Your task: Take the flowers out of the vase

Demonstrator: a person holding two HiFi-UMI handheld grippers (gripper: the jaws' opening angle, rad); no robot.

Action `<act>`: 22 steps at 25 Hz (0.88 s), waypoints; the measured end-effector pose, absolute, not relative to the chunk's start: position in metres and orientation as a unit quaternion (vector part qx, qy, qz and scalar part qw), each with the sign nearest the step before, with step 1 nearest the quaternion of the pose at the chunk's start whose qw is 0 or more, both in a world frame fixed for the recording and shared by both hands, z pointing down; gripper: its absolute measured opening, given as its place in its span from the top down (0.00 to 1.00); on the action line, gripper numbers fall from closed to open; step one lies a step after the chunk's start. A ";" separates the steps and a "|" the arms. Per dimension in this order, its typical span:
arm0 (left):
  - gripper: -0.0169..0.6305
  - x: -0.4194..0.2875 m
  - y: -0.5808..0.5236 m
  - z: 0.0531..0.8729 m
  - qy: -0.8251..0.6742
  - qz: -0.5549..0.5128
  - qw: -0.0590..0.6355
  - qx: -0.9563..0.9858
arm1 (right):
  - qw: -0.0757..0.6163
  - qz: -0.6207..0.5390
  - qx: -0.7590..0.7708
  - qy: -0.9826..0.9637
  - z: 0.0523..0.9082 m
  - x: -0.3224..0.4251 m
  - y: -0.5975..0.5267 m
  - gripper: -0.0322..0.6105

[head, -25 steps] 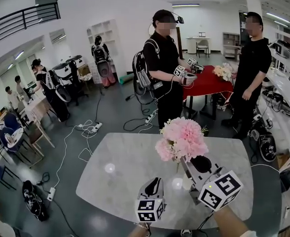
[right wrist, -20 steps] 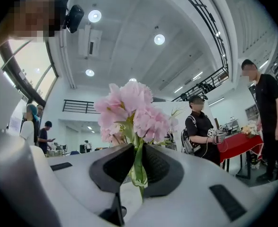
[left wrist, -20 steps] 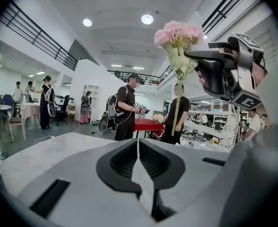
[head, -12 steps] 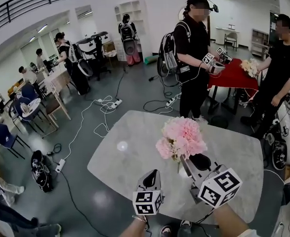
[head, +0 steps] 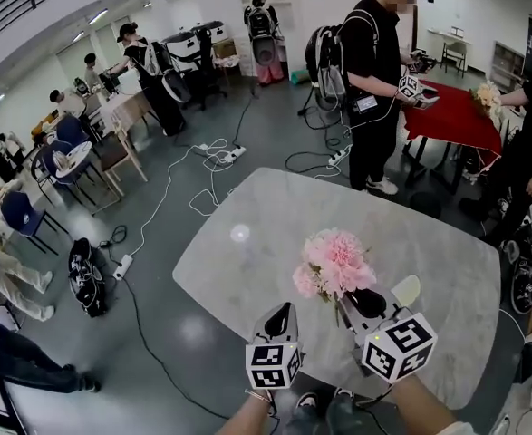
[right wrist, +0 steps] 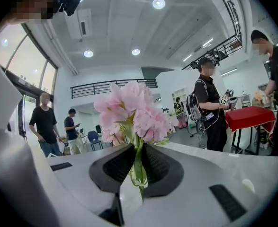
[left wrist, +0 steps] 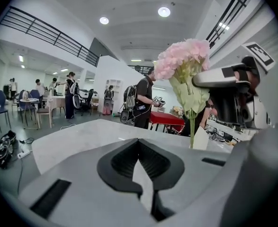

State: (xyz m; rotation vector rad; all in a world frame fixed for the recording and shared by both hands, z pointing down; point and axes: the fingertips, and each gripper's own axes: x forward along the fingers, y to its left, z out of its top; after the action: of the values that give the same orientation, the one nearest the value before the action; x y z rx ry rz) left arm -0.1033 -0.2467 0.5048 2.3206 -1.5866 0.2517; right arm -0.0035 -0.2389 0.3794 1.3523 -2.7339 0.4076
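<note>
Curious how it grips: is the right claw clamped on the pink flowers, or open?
Clamped: the right gripper has its dark pads pinching the green stems of the flowers between them.

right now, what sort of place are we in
Probably an open-plan lab or data-recording workspace: a person wearing a backpack and holding marker-cube tools, cables and power strips across the grey floor, work tables and office chairs at the left.
</note>
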 end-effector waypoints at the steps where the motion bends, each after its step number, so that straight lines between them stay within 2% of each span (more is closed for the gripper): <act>1: 0.97 -0.104 -0.246 0.508 -0.557 0.089 0.162 0.810 | 0.041 0.138 0.439 -0.887 0.387 -0.004 -0.239 0.84; 22: 0.97 -0.094 -0.248 0.573 -0.562 0.121 0.217 0.789 | 0.183 0.245 0.432 -0.849 0.537 0.003 -0.243 0.84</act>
State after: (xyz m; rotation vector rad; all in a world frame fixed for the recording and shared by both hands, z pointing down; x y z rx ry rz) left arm -0.0941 -0.2479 0.5730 2.1867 -1.5563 0.3353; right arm 0.0033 -0.2435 0.5375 1.2176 -2.3939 0.6900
